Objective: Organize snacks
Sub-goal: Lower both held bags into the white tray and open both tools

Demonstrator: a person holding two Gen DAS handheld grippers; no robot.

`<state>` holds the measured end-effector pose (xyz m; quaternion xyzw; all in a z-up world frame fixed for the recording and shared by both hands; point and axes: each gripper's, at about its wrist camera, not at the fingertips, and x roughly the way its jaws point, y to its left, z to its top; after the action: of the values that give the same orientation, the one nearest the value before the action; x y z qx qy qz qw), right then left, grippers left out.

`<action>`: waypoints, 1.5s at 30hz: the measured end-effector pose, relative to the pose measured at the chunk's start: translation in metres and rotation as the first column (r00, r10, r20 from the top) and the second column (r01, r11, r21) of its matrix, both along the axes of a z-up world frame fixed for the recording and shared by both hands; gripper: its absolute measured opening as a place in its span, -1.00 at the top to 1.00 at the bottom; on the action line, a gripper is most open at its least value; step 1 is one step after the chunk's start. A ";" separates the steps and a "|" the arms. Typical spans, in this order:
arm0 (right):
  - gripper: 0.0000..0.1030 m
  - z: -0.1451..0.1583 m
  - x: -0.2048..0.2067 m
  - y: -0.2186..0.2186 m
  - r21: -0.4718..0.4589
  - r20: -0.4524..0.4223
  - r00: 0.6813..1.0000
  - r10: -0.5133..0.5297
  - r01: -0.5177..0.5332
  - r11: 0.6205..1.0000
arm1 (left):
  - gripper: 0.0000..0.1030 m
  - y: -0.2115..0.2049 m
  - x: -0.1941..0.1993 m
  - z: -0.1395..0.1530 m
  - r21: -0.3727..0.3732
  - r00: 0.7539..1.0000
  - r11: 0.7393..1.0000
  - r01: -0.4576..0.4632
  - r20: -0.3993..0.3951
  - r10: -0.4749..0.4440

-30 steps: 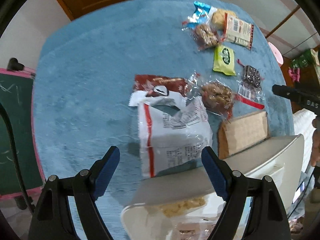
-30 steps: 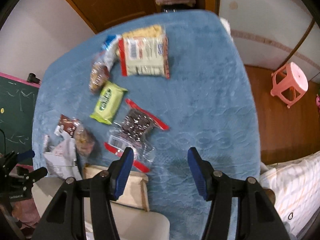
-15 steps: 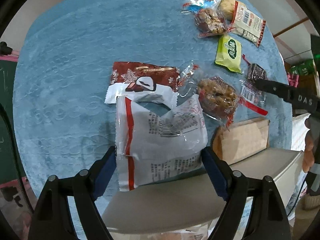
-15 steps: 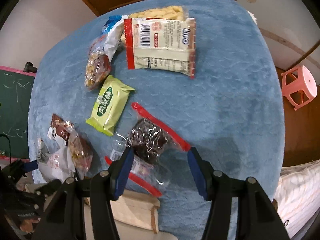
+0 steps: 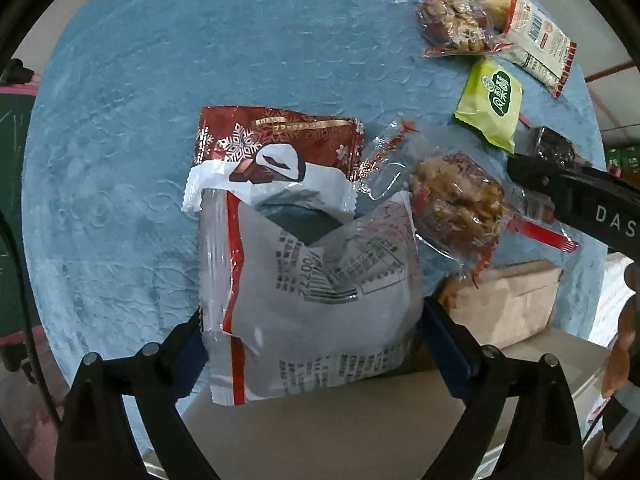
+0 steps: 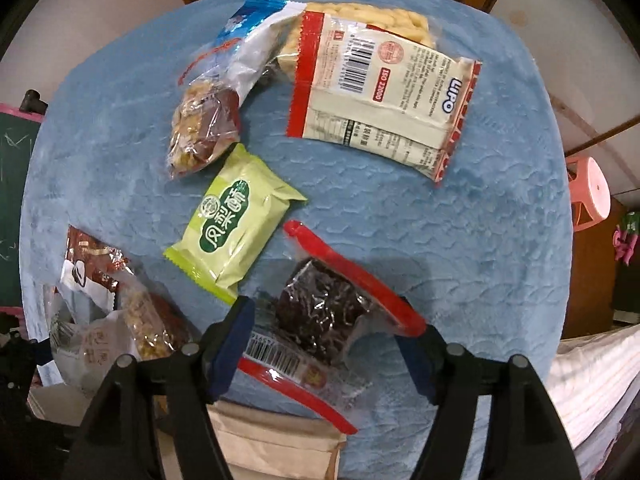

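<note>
Left wrist view shows the blue tablecloth (image 5: 120,160) spread wide, and near its front edge the white snack bag (image 5: 312,300), light and crinkly, between the opening jaws of the left gripper (image 5: 312,332); its puffy middle looks the safest hold. Right of that bag, the right gripper (image 6: 328,344), jaws also opening, straddles the dark wrapped cake (image 6: 320,312), soft and crushable.

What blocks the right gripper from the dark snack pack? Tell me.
Nothing visible. The right gripper hangs straight over the dark snack pack, jaws opening, with the pack between the fingers. The green pack lies beside it, clear of the fingers.
</note>
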<state>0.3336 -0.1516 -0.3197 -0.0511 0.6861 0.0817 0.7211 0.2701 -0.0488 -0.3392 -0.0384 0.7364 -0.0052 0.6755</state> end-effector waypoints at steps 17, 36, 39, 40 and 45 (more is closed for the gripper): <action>0.16 0.068 -0.039 -0.056 0.198 0.165 0.977 -0.136 0.103 0.975 | -0.26 0.030 -0.045 0.087 -0.037 0.964 0.998 -0.059 0.259 0.066; 0.15 0.199 -0.208 -0.042 0.296 0.365 0.930 -0.047 -0.068 0.953 | -0.31 0.017 -0.195 0.203 0.045 0.883 0.998 0.039 0.467 -0.055; 0.14 0.180 -0.228 -0.034 0.269 0.315 0.949 0.004 -0.093 0.959 | -0.31 0.009 -0.215 0.184 0.053 0.905 0.997 0.058 0.419 -0.075; 0.14 0.174 -0.234 -0.031 0.261 0.295 0.955 0.019 -0.099 0.960 | -0.31 0.007 -0.220 0.179 0.054 0.909 0.997 0.062 0.409 -0.079; 0.11 0.152 -0.253 -0.021 0.231 0.217 0.974 0.068 -0.119 0.966 | -0.61 0.003 -0.235 0.162 0.057 0.926 0.996 0.064 0.370 -0.080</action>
<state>0.0802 -0.1729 -0.1680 -0.0032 0.5889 0.1934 0.7847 0.0353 -0.0460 -0.1769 0.0051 0.5961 -0.0210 0.8026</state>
